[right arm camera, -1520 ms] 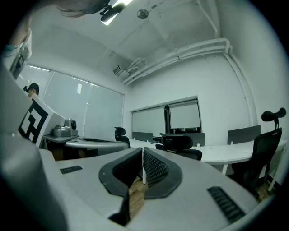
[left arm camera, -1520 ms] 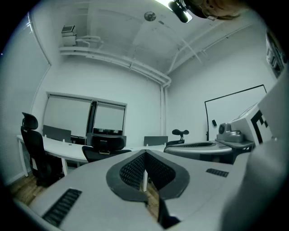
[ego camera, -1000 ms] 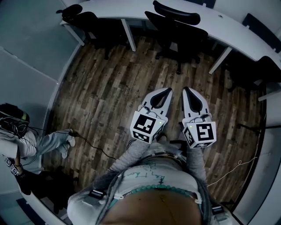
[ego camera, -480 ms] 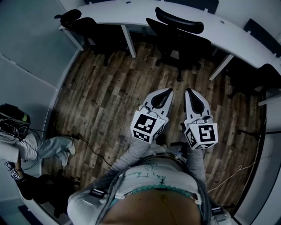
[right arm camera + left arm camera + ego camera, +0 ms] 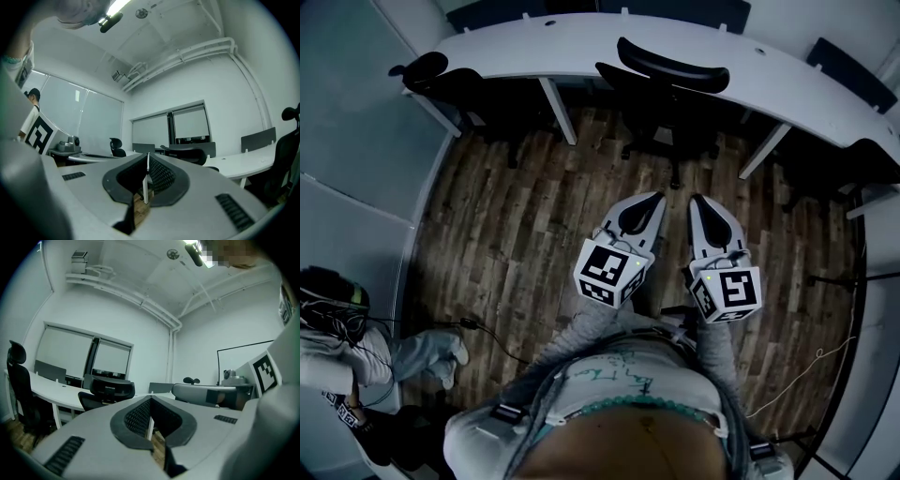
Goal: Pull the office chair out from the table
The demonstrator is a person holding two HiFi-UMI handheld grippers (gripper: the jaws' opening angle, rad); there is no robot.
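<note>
A black office chair [image 5: 670,80] stands tucked under the curved white table [image 5: 581,52], straight ahead of me. It also shows in the left gripper view as the black office chair [image 5: 107,392] and in the right gripper view as the black office chair [image 5: 187,153]. My left gripper [image 5: 657,198] and right gripper [image 5: 696,200] are held side by side over the wooden floor, short of the chair. Both are shut with nothing between the jaws and point level toward the chair.
Another black chair [image 5: 455,75] sits at the table's left end, and one more [image 5: 862,159] at the right. A person [image 5: 337,347] crouches at the lower left with a cable [image 5: 497,333] on the floor. Grey partition panels [image 5: 356,122] line the left side.
Both grippers and I have moved forward toward the chair and table, which now sit lower and closer in the head view. The jaws stayed shut.
</note>
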